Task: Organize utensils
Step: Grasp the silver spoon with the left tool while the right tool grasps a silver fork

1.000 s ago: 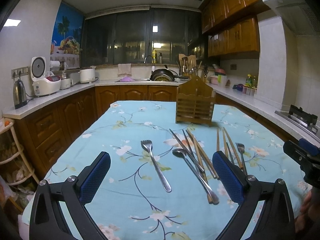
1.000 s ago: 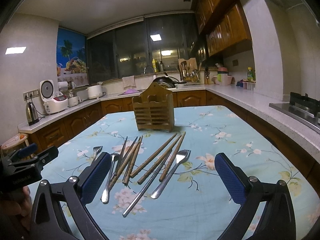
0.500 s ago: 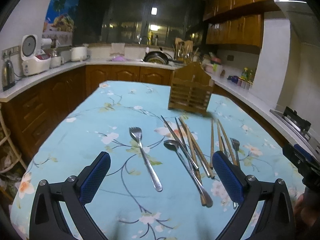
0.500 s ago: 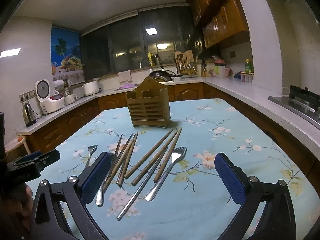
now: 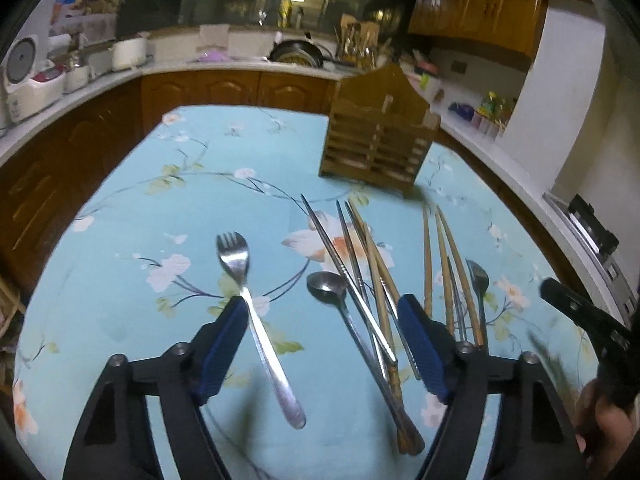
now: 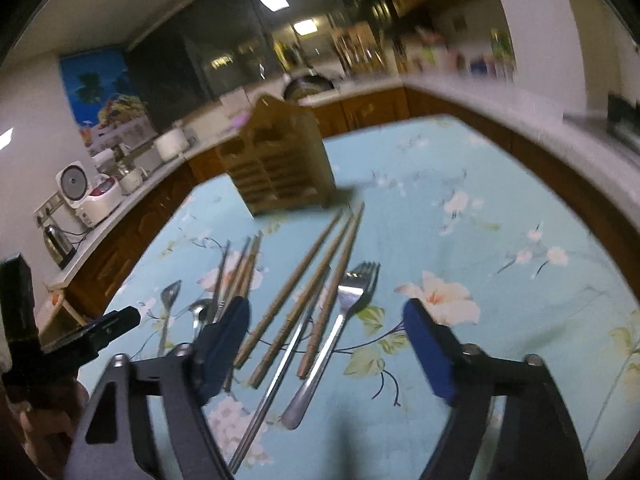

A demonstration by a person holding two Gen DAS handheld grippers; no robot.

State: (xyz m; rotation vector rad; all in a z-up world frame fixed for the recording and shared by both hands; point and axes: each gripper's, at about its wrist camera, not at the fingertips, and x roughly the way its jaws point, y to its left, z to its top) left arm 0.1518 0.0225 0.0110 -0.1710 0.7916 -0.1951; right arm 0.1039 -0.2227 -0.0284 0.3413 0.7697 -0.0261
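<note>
On the blue floral tablecloth [image 5: 160,208] lies a steel fork [image 5: 236,256], with a spoon [image 5: 328,286], metal chopsticks [image 5: 340,256] and wooden chopsticks [image 5: 444,248] to its right. A slatted wooden utensil holder [image 5: 380,148] stands upright behind them. My left gripper [image 5: 322,304] hangs above the fork handle and spoon; its jaws are closing and press on nothing. My right gripper [image 6: 326,308] hovers over three wooden chopsticks [image 6: 320,264], a metal chopstick [image 6: 280,364] and a second fork [image 6: 352,296]; its jaws are also closing and hold nothing. The holder [image 6: 280,168] shows blurred beyond.
Wooden cabinets and a pale counter [image 5: 80,92] ring the table, with a rice cooker [image 5: 24,76] at the left and a stove [image 5: 592,232] at the right. The other gripper shows at each view's edge: the right one [image 5: 580,312], the left one [image 6: 100,328]. Bare cloth lies right of the second fork.
Both grippers have tipped downward and moved in closer over the utensils. Their jaws have narrowed from their widest spread. The utensils and the holder have not moved.
</note>
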